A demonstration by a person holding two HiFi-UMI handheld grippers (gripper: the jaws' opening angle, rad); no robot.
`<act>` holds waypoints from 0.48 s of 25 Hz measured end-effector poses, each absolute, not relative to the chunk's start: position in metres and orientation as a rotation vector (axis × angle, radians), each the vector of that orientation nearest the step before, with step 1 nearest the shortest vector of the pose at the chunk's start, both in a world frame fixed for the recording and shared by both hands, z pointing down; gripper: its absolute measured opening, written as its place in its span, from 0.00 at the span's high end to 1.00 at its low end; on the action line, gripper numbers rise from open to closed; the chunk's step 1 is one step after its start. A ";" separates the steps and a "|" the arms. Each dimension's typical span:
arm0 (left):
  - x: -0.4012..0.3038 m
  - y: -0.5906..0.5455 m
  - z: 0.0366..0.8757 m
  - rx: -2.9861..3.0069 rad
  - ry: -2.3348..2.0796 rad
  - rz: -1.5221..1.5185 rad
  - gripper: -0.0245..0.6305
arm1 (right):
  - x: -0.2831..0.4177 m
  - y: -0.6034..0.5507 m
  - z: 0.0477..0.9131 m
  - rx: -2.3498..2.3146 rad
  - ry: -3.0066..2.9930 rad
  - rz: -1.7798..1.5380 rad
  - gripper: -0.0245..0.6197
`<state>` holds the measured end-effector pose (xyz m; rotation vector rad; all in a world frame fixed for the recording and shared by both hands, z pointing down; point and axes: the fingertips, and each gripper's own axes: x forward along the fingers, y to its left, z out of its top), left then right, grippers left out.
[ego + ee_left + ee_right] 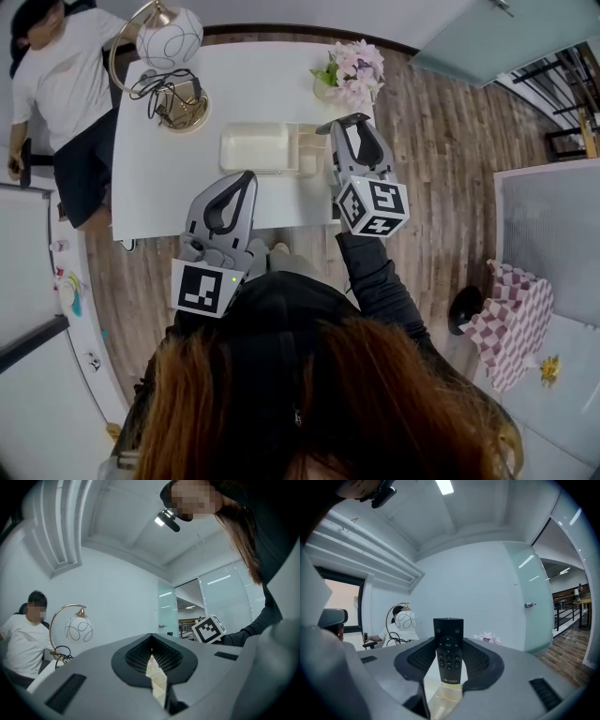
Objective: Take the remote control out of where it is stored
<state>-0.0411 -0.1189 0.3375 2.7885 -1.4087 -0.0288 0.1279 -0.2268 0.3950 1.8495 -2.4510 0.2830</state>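
In the right gripper view a black remote control stands upright between the jaws, buttons facing the camera, and my right gripper is shut on it. In the head view that right gripper hangs over the right end of a cream storage box on the white table, above the box's open compartment. My left gripper hovers at the table's front edge, just short of the box. Its jaws are together and hold nothing in the left gripper view.
A globe lamp with a dark cord stands at the table's back left, and a pot of pink flowers at the back right. A seated person in a white shirt is left of the table. A checkered seat stands on the floor at right.
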 end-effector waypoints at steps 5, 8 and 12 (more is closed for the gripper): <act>-0.035 -0.119 0.339 2.800 -1.377 -0.028 0.95 | 0.133 -0.210 0.398 1.779 -2.431 0.299 0.68; -0.034 -0.119 0.340 2.795 -1.369 -0.028 0.95 | 0.137 -0.202 0.407 1.693 -2.388 0.354 0.68; -0.034 -0.120 0.340 2.795 -1.363 -0.036 0.95 | 0.144 -0.187 0.431 1.547 -2.315 0.464 0.68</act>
